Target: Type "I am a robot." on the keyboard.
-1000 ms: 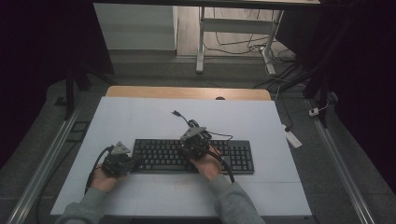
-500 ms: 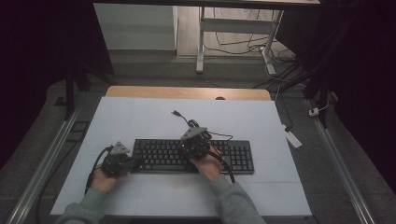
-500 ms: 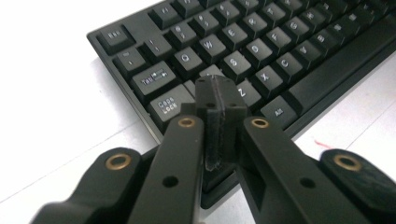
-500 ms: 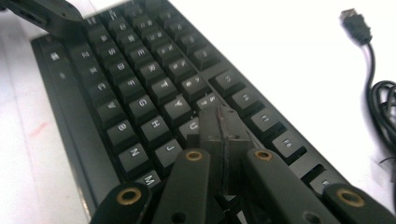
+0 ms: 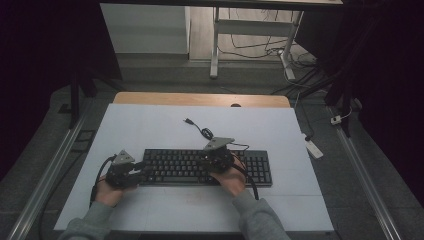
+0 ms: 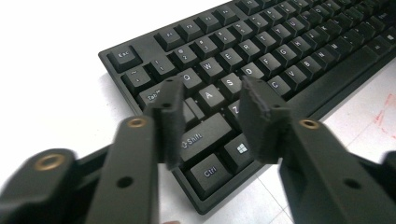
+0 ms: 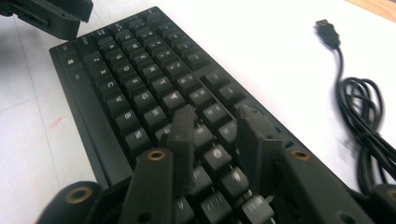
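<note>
A black keyboard [image 5: 175, 167] [image 6: 280, 51] [image 7: 140, 84] lies across the near half of the white table top [image 5: 150, 130]. Its coiled cable [image 5: 205, 132] [image 7: 359, 121] ends in a loose USB plug [image 7: 324, 25]. My left gripper [image 5: 144, 171] [image 6: 210, 93] hovers over the keyboard's left end, above the Shift and A keys. Its jaws have just been opening and stand apart with nothing between them. My right gripper [image 5: 204, 161] [image 7: 217, 116] hangs over the keys right of the middle. Its jaws have just been opening too, and nothing is gripped.
A wooden strip [image 5: 200, 99] borders the table's far edge. Faint red marks [image 6: 385, 109] show on the white top near the keyboard's front. A white power strip [image 5: 315, 148] lies on the floor at the right, and metal rails [image 5: 45, 175] run along both sides.
My right hand has shifted a little to the right over the keyboard. The left hand has stayed where it was.
</note>
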Tool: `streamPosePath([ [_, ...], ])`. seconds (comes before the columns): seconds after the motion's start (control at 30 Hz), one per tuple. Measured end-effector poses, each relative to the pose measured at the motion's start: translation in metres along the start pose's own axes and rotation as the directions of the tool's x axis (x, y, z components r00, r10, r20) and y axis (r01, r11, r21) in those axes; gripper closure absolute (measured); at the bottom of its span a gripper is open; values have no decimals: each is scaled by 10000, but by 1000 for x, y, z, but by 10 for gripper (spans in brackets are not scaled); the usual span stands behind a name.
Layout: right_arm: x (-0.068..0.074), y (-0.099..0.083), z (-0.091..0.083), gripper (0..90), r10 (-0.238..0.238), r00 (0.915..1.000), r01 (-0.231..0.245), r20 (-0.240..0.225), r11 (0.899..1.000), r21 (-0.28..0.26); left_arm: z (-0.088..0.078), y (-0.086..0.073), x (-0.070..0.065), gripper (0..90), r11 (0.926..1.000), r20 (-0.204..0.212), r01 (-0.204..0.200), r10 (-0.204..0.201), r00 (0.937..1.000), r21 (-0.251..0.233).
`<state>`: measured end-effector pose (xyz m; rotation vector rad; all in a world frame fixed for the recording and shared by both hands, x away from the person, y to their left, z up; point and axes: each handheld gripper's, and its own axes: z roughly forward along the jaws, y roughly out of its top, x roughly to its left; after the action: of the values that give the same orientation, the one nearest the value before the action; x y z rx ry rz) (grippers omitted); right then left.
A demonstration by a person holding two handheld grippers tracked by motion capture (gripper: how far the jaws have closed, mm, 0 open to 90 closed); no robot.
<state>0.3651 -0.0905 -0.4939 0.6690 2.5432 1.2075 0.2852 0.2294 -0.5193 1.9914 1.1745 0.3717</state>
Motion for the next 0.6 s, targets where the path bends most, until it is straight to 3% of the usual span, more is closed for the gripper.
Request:
streamPosePath([
  [0.17, -5, -12, -17, 602, 189, 9996, -184, 206, 9995, -244, 0, 1, 0, 475, 9999, -104, 93, -93, 9999, -52],
  [0.6, -17, -47, -62, 561, 650, 9955, -601, 697, 9958, -695, 3, 3, 1, 410, 9999, -117, 161, -161, 9998, 27],
])
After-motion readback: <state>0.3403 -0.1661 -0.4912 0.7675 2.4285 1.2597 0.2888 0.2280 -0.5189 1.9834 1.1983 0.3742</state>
